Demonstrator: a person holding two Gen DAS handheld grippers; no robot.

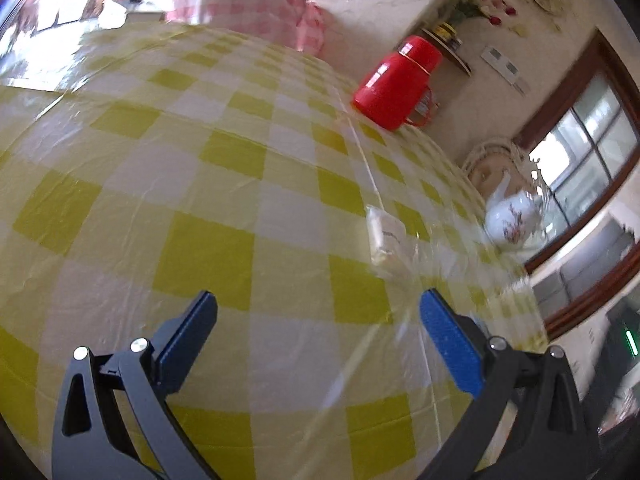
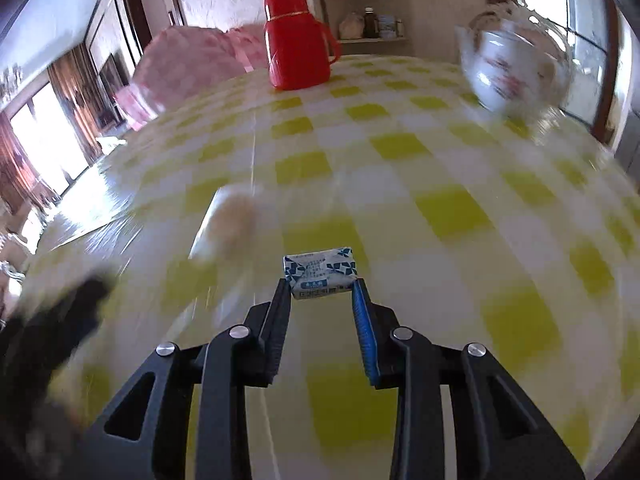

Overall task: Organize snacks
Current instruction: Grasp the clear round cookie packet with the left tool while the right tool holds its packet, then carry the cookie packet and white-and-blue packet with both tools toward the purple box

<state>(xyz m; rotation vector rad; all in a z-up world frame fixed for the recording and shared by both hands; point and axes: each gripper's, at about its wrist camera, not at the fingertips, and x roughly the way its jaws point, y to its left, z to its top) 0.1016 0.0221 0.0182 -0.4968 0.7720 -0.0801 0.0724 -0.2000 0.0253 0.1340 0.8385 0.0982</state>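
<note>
Between our right gripper's [image 2: 321, 286] blue ribbed pads we hold a small blue-and-white snack packet [image 2: 320, 270], pinched across its short ends, with its long axis running crosswise to the fingers. It is rectangular, foil-like and printed, and hangs above the near middle of the tablecloth [image 2: 452, 208], a glossy yellow-and-white check under clear plastic.

Our left gripper [image 1: 318, 312] stands spread wide with nothing between its fingers. Ahead of it and slightly to the right, a clear-wrapped pale snack [image 1: 384, 236] lies flat toward the right edge of the table, with its long axis pointing roughly away from the fingers. We judge the left hand the nearer one to it; a pinch would go across its narrow width.

A red plastic flask [image 2: 296, 44] with a handle stands near the far edge. A white flowered teapot [image 1: 514, 218] sits near the right edge. Motion blur hides finer detail.
</note>
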